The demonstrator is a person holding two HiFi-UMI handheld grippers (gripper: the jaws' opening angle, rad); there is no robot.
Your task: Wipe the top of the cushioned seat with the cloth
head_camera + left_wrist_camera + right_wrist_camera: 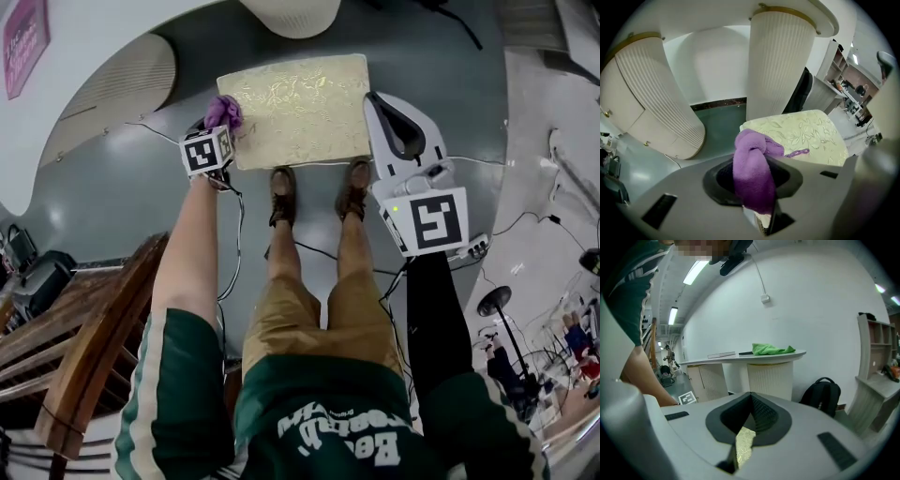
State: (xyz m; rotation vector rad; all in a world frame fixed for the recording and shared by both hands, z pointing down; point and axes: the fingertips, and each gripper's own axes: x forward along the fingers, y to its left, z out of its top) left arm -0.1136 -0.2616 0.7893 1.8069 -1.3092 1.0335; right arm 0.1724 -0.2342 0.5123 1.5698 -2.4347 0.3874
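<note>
My left gripper [220,127] has its fingers clamped on the purple cloth [223,112], a soft, fleecy bundle that bulges up and over the finger pads in the left gripper view [752,173]. It hangs at the left edge of the cushioned seat [300,108], toward the near corner. I cannot tell whether the cloth touches the fabric.

The seat is a flat square pad on the floor, covered in pale gold fabric with a raised leaf pattern, its top bare from edge to edge. My right gripper [384,103] sits along the seat's right edge, with its ribbed dark fingers [761,416] together at the tips and holding nothing.

The glossy grey-green floor [122,187] lies open along the seat's left side. A ribbed cream column [780,61] stands close behind the far edge. My shoes [283,192] are against the near edge.
</note>
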